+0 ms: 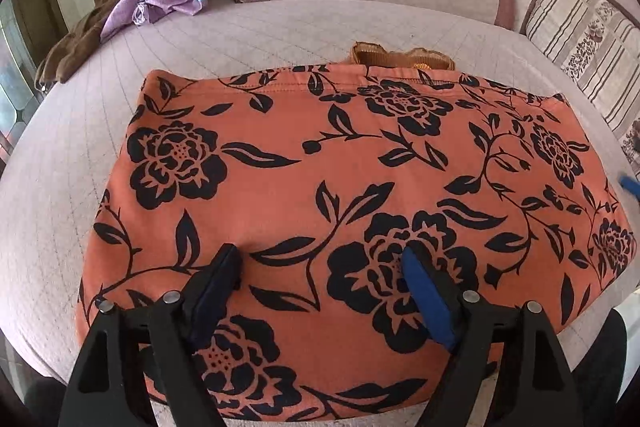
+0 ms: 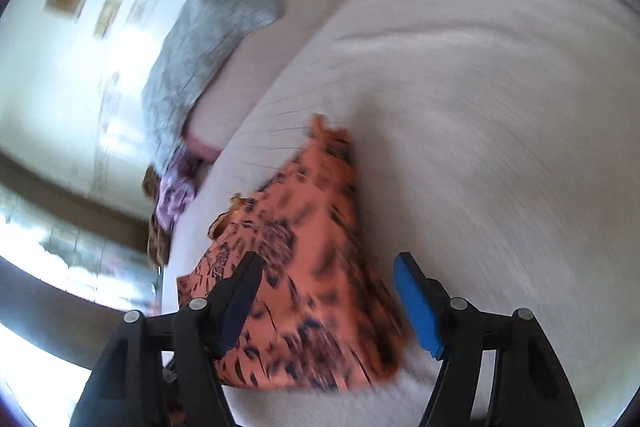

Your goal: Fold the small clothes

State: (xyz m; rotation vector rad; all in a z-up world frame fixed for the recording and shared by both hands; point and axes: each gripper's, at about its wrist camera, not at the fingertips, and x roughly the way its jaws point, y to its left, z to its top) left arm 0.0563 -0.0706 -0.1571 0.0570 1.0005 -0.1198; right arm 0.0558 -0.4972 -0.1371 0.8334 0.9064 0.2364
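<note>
Both blue pads (image 1: 424,299) of my left gripper (image 1: 324,263) sit nearest the lens, spread wide, tips low over the orange floral garment (image 1: 320,163); contact w/ cloth can't be confirmed, nothing pinched. Garment lies folded flat on the pinkish quilted bed cover (image 1: 60,211), a tan item (image 1: 400,57) peeking out at its far edge. No readable text or labels seen. Left unit angled steeply down. Right gripper (image 2: 326,267), view badly blurred, is rolled sideways, jaws wide apart & empty, above garment's edge. Brown/purple clothes pile (image 1: 132,7) far left.
</note>
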